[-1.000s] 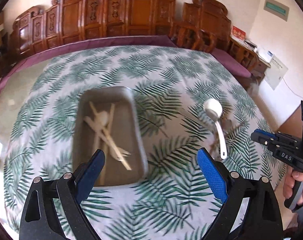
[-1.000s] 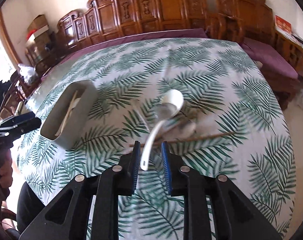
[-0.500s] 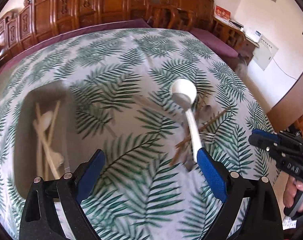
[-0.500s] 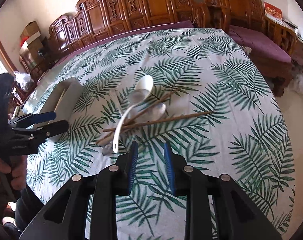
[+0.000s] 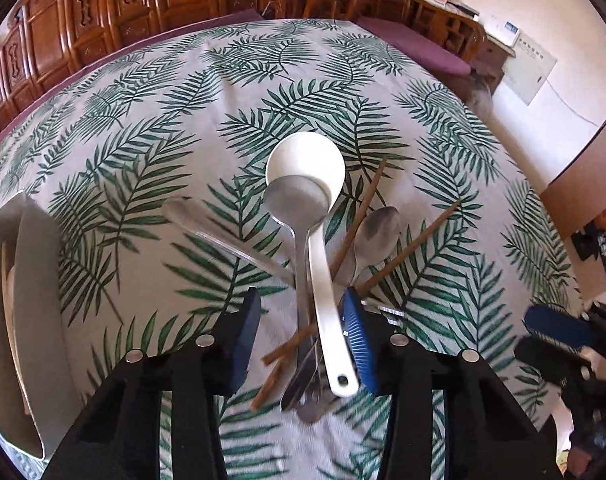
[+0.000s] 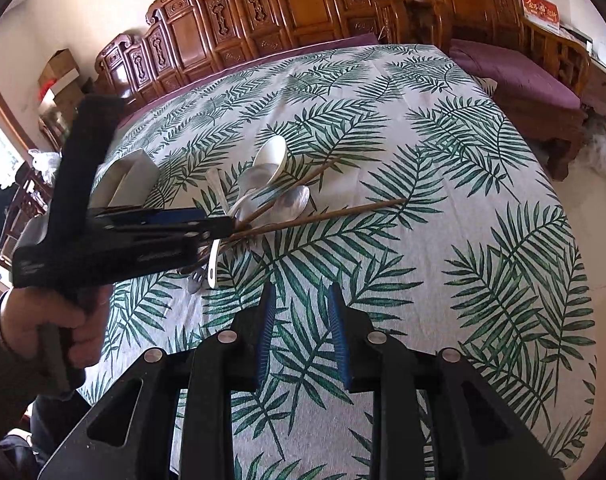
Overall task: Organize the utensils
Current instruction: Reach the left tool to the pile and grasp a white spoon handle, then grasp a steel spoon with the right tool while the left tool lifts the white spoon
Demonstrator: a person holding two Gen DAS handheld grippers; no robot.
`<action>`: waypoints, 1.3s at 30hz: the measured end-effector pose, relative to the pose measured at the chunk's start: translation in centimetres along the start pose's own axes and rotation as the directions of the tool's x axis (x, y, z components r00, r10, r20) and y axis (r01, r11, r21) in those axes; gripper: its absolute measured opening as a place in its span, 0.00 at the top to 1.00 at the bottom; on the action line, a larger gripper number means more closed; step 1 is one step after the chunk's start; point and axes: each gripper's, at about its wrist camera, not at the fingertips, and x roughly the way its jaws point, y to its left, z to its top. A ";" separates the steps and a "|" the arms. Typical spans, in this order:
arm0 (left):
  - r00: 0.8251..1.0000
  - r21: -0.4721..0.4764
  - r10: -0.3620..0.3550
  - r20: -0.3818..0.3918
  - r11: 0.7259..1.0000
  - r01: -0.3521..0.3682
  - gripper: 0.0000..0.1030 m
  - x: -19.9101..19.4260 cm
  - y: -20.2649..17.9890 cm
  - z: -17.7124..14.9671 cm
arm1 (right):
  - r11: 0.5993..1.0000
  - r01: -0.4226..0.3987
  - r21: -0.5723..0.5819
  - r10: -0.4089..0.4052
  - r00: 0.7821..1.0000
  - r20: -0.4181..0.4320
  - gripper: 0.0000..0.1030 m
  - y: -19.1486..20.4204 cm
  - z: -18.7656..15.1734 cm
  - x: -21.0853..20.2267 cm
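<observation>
A pile of utensils lies mid-table: a white ceramic spoon [image 5: 305, 160], a metal spoon [image 5: 297, 200] under it, another metal spoon [image 5: 377, 228] and brown chopsticks [image 5: 407, 248]. My left gripper [image 5: 301, 332] points down over the handles, its jaws closing. The white spoon's handle and the metal handles lie between them, close to the right pad, while the left pad stands apart. My right gripper [image 6: 303, 332] hovers over bare cloth nearer the table edge, jaws narrowly apart with nothing between them. From the right wrist view the left gripper [image 6: 207, 226] hides part of the pile.
A grey tray [image 5: 35, 260] with pale wooden utensils sits at the left of the table. A flat metal piece [image 5: 207, 232] lies left of the pile. Carved wooden chairs [image 6: 263, 20] ring the far side. A purple-cushioned bench [image 6: 515, 76] stands right.
My left gripper swung right from the tray to over the pile, came down, and its jaws narrowed around the spoon handles. My right gripper drew back from the white spoon toward the table edge.
</observation>
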 end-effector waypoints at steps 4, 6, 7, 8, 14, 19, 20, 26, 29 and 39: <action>0.999 0.028 0.035 -0.007 0.999 -0.035 0.71 0.7 -0.6 0.4 | 1.000 -0.001 0.006 0.001 1.000 -0.001 0.72 -0.3 -0.1 0.0; 0.999 0.040 0.045 -0.015 0.998 -0.045 0.82 0.9 -0.9 0.5 | 1.000 -0.002 0.008 0.002 1.000 0.000 0.72 -0.3 -0.2 -0.1; 0.999 0.042 0.046 -0.014 0.998 -0.046 0.86 0.9 -0.9 0.5 | 1.000 -0.002 0.009 0.002 1.000 0.000 0.72 -0.4 -0.2 -0.1; 0.999 0.042 0.053 -0.013 0.998 -0.052 0.89 0.8 -0.9 0.5 | 1.000 -0.002 0.009 0.002 1.000 0.001 0.72 -0.3 -0.2 -0.2; 1.000 0.016 0.007 0.015 1.000 -0.007 0.97 -0.8 -0.3 0.4 | 1.000 -0.002 0.004 0.002 1.000 0.002 0.72 0.1 -0.1 -0.1; 0.998 0.009 -0.030 0.051 1.000 0.030 0.97 -2.8 -0.2 0.4 | 1.000 -0.005 -0.003 0.005 1.000 0.001 0.72 0.8 0.1 0.1; 0.997 0.004 -0.040 0.060 0.999 0.040 0.97 -3.4 0.0 0.3 | 1.000 -0.005 -0.006 0.005 1.000 0.001 0.72 0.9 0.1 0.1; 0.993 -0.014 -0.067 0.101 0.998 0.069 0.97 -6.3 1.0 -0.4 | 1.000 -0.011 -0.006 0.011 1.000 0.001 0.72 1.9 0.6 0.7; 0.992 -0.021 -0.061 0.115 0.998 0.064 0.97 -7.5 2.0 -1.2 | 1.000 -0.023 -0.004 0.023 1.000 0.004 0.72 2.5 1.1 1.2; 0.991 -0.064 -0.032 0.131 0.997 0.041 0.97 -9.0 5.7 -2.5 | 0.998 -0.062 -0.023 0.061 0.998 -0.019 0.72 5.5 5.1 5.5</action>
